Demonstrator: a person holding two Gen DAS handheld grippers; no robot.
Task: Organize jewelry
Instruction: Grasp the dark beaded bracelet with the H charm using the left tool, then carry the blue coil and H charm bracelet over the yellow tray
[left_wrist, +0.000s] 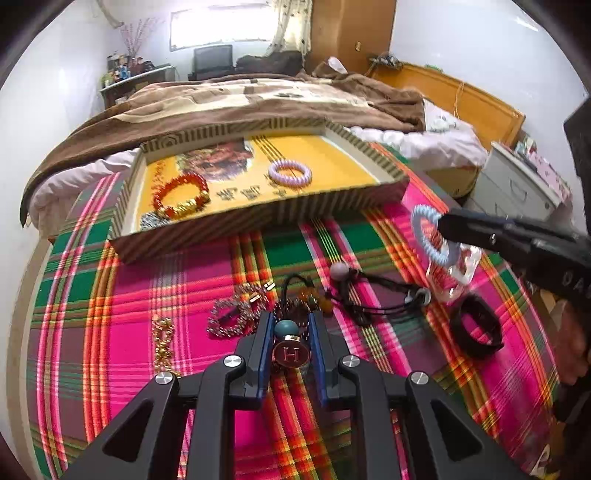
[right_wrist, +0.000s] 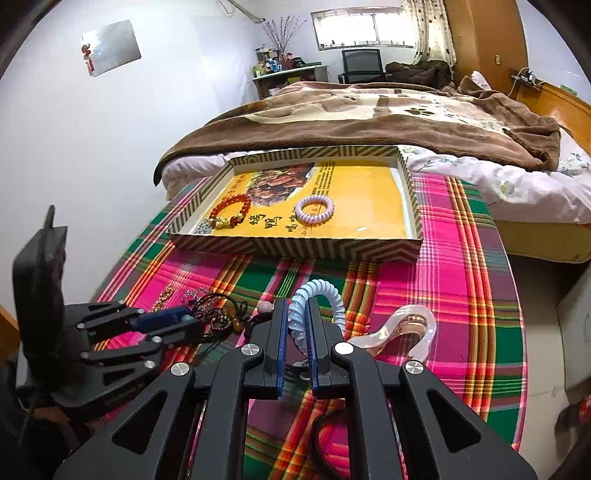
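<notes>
On the plaid cloth, my left gripper (left_wrist: 291, 317) holds its blue pads against a round charm marked H (left_wrist: 291, 355) with a teal bead (left_wrist: 286, 328), part of a dark beaded piece (right_wrist: 214, 314). My right gripper (right_wrist: 297, 306) is shut on a light-blue spiral hair tie (right_wrist: 325, 291), held a little above the cloth; the tie (left_wrist: 424, 236) and that gripper (left_wrist: 443, 223) show at the right of the left wrist view. The striped box tray (left_wrist: 258, 221) behind holds a red bead bracelet with gold charm (left_wrist: 181, 195) and a lilac spiral tie (left_wrist: 290, 171).
Loose on the cloth lie a gold chain (left_wrist: 162, 343), a sparkly chain (left_wrist: 236, 314), a black cord with a pale bead (left_wrist: 369, 295), a black band (left_wrist: 476, 328) and a clear glass shoe ornament (right_wrist: 402, 332). A bed with a brown blanket (right_wrist: 369, 118) stands behind the tray.
</notes>
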